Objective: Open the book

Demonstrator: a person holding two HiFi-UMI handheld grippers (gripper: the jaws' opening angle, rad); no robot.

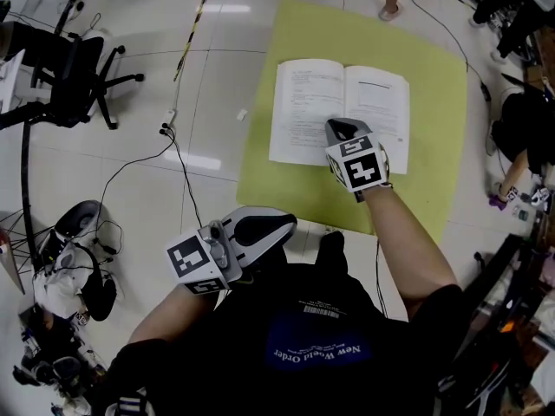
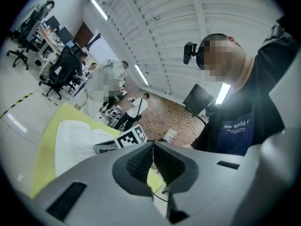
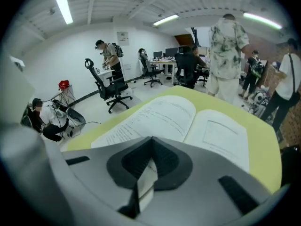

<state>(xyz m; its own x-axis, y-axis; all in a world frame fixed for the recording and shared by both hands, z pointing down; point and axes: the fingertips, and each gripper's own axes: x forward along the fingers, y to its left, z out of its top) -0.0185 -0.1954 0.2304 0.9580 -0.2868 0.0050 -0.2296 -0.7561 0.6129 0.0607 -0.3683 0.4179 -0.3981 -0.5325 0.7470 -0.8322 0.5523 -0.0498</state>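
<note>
- The left gripper (image 1: 279, 226) sits at the lower centre of the head view, close to the person's chest. Its jaws are pressed together on nothing.
- The right gripper (image 1: 335, 129) reaches out, tilted down over the lower middle of the book (image 1: 308, 111). Its jaws are pressed together too. A pale strip shows in the slit under the pads, and I cannot tell whether it is a pinched leaf or paper seen through the gap.
- The book lies at upper centre, spread flat with both pages facing up, so the opening looks done or nearly done.
- It looks like a thin paperback: light, bendy, with soft leaves that crease or tear if dragged. The left page bulges a little near the fold and may spring back.
- The best hold is probably a free outer corner or the bottom edge of a leaf, lifted and swept over rather than pushed. Pressing beside the fold would hold it down.
- The book rests on a yellow mat (image 1: 434, 102) on the floor (image 1: 208, 102). A bare margin of mat runs all round the book, widest at the right and below.
- Farther out, a cable (image 1: 178, 159) trails at the left, just off the mat's edge, and an office chair (image 1: 82, 81) stands well apart at upper left.
- Someone's feet (image 1: 390, 7) are at the mat's far edge, so reach beyond the book is tighter there.
</note>
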